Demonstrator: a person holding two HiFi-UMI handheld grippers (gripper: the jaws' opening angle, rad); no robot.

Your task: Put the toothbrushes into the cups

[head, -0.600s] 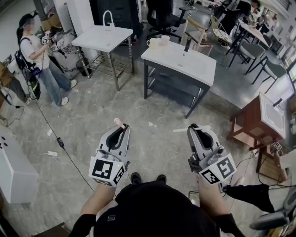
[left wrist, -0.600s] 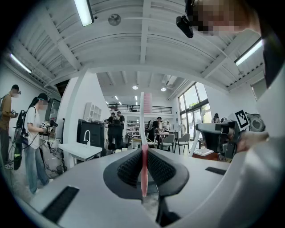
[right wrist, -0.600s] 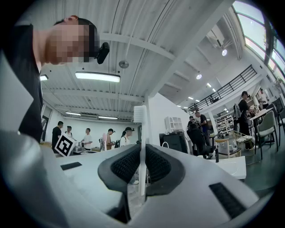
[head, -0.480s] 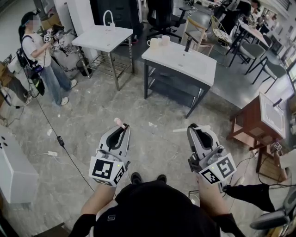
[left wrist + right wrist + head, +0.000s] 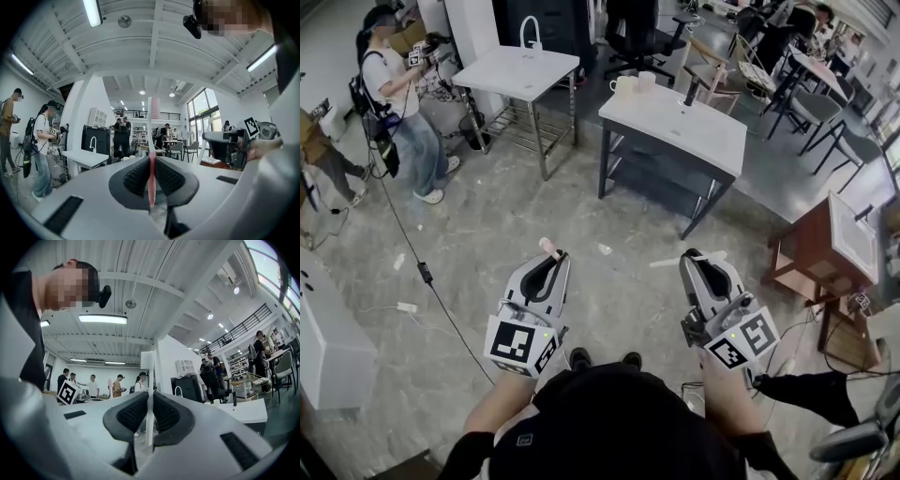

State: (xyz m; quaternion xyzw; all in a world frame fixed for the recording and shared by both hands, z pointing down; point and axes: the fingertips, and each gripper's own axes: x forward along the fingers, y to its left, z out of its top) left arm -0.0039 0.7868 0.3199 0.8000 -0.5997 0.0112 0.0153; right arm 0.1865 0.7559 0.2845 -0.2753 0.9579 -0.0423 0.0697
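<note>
Two grippers are held out side by side over a grey mottled floor [image 5: 497, 225], each a pale grey plastic shell with black ribbed pads and a cube of black-and-white square markers at its rear. The left gripper [image 5: 551, 256] [image 5: 151, 177] has its jaws drawn narrow and clamped on one pink toothbrush [image 5: 547, 247] [image 5: 151, 140]. In the left gripper view its slim handle stands upright between the pads, and the pale pink head rises above them. The right gripper [image 5: 698, 259] [image 5: 150, 417] is closed in the same way on one white toothbrush [image 5: 686, 262] [image 5: 149, 376], whose flat handle is pinched between the pads with the square bristle head on top. In the head view this brush juts out sideways toward the left gripper. Both toothbrushes are well apart from the two cups, a cream cup [image 5: 622, 86] with a handle and a white cup [image 5: 646, 81] just beside it. The cups stand at the far corner of a smooth white surface [image 5: 694, 141] on a dark frame with a lower shelf. A second white surface [image 5: 511, 73] on thin metal legs carries one arched white tap [image 5: 529, 32]. Near it stands a person [image 5: 394, 103] in a white top and jeans.
</note>
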